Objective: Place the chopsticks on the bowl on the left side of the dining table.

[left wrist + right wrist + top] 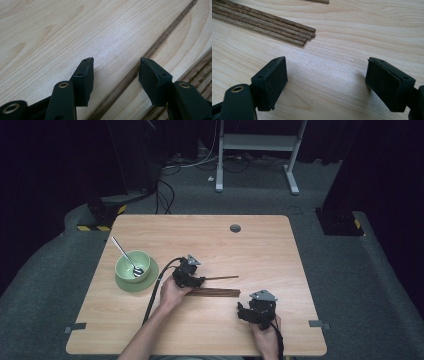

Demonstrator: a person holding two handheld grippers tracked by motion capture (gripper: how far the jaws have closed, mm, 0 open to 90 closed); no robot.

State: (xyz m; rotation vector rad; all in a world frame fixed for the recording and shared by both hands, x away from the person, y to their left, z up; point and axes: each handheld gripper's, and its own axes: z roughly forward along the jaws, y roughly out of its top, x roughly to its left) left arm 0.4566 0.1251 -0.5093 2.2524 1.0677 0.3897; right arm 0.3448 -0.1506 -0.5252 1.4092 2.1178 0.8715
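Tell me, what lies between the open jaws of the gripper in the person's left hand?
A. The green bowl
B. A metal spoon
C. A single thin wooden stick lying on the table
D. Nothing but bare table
C. In the left gripper view a single thin wooden stick runs across the table between the pads of the left gripper, which stand apart from it; the spoon sits in the green bowl further left.

We see a pale wooden worktop [260,245] with a small dark round cap [235,228] near its far edge. At its left side, a green bowl [131,265] sits on a green saucer [128,284], a metal spoon [126,255] leaning inside. Beyond, on grey carpet, stand white frame legs [255,142] and tangled cables [167,190].
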